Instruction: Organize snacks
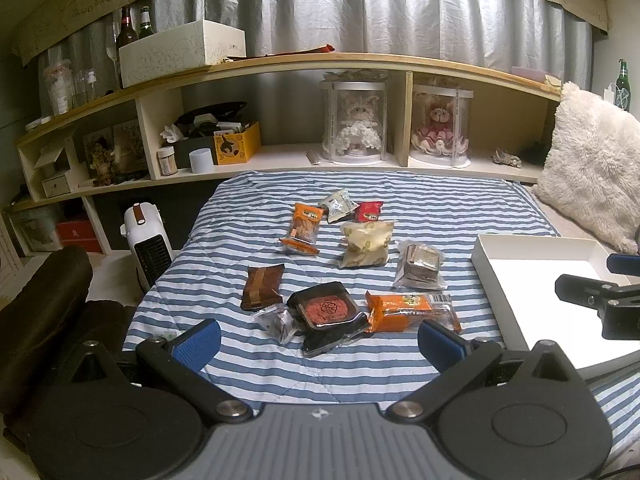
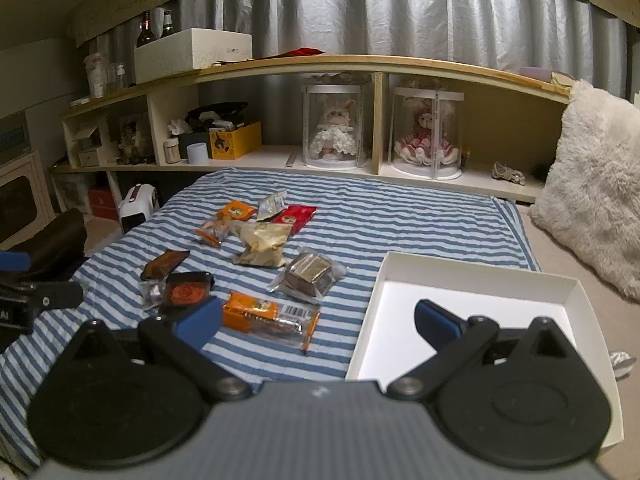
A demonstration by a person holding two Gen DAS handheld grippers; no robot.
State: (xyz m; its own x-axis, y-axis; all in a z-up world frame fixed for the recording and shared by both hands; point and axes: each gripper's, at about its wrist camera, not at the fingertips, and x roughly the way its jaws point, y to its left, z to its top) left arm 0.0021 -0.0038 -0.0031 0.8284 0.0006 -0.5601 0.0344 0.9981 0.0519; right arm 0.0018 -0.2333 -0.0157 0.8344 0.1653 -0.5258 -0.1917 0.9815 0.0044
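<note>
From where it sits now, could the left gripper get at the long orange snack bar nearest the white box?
Probably yes. The left gripper is open and holds nothing, and the long orange snack bar lies flat on the striped cover just ahead of its right finger, nothing lying on top of it.

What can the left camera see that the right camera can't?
Only the left view shows the green bottle at the far right, beyond the fluffy pillow.

Only the right view shows the crumpled silver wrapper lying beside the white box, and the box's whole empty inside.

Both show the snack packets on the striped blanket, the long orange packet nearest, and two open grippers, left and right, holding nothing.
</note>
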